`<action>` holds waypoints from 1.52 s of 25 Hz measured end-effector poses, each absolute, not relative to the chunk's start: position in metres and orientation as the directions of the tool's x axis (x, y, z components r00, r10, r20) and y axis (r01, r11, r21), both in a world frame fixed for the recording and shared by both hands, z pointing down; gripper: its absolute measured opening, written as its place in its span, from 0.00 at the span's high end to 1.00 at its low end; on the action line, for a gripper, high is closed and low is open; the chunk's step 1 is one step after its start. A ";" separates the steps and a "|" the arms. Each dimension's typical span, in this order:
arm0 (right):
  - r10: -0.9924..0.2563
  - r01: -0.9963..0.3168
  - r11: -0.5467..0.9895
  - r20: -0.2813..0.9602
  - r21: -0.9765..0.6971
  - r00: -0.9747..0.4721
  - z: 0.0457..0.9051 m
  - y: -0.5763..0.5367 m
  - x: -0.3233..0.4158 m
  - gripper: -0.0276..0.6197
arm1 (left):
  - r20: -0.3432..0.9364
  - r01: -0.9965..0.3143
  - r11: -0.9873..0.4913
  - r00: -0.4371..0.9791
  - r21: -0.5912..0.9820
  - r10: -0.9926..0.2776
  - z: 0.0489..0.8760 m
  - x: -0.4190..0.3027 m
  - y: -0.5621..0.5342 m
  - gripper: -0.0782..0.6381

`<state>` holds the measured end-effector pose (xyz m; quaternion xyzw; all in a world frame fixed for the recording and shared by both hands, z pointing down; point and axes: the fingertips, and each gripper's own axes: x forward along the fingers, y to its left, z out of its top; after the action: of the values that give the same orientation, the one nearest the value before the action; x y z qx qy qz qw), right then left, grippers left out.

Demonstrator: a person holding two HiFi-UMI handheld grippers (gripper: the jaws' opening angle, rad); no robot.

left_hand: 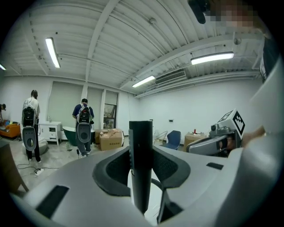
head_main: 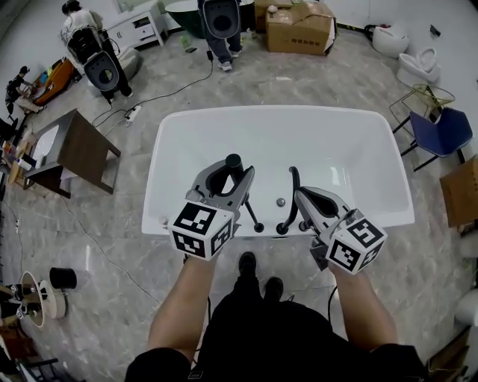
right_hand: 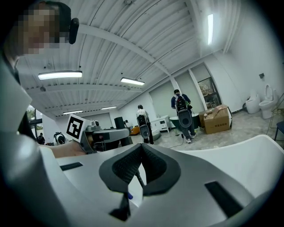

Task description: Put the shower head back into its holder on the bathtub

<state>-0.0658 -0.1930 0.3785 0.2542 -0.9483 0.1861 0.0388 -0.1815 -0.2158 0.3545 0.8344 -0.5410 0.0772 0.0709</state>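
Observation:
The shower head [head_main: 233, 161] is a black cylinder standing upright, and my left gripper [head_main: 231, 174] is shut on it over the near side of the white bathtub [head_main: 269, 113]. In the left gripper view the shower head [left_hand: 141, 164] rises between the dark pads [left_hand: 114, 170] of my left gripper [left_hand: 141, 156]. A thin black hose [head_main: 254, 215] runs down from it to the tub's near rim. A black curved fitting [head_main: 292, 186] stands on that rim beside my right gripper [head_main: 298, 195]. My right gripper [right_hand: 142, 148] has its tips together; a thin black line [right_hand: 139, 179] shows through the gap behind them.
Two people with black backpack rigs [head_main: 221, 19] work on the floor beyond the tub. Cardboard boxes [head_main: 300, 28] stand at the back. A blue chair [head_main: 441, 133] is at the right, a wooden table [head_main: 81, 148] at the left. A cable [head_main: 160, 95] crosses the floor.

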 end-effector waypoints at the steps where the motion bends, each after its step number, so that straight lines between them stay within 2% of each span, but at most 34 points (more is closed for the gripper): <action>1: -0.470 -0.502 0.796 0.177 -0.338 -0.865 0.382 -0.194 -0.065 0.94 | 0.217 -0.912 -0.408 0.405 0.036 -0.888 0.362 -0.180 -0.218 0.69; 23: -0.502 -0.572 0.706 0.275 -0.418 -0.820 0.443 -0.194 -0.062 0.94 | 0.427 -0.855 -0.505 0.502 0.115 -0.753 0.496 -0.147 -0.221 0.69; 38: -0.497 -0.602 0.667 0.340 -0.439 -0.798 0.474 -0.190 -0.048 0.94 | 0.535 -0.852 -0.492 0.503 0.178 -0.678 0.577 -0.135 -0.210 0.69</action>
<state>-0.0479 -0.1898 0.4740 0.3026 -0.9079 0.2739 0.0958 -0.1346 -0.2095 0.5766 0.8398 -0.4555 0.2019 0.2153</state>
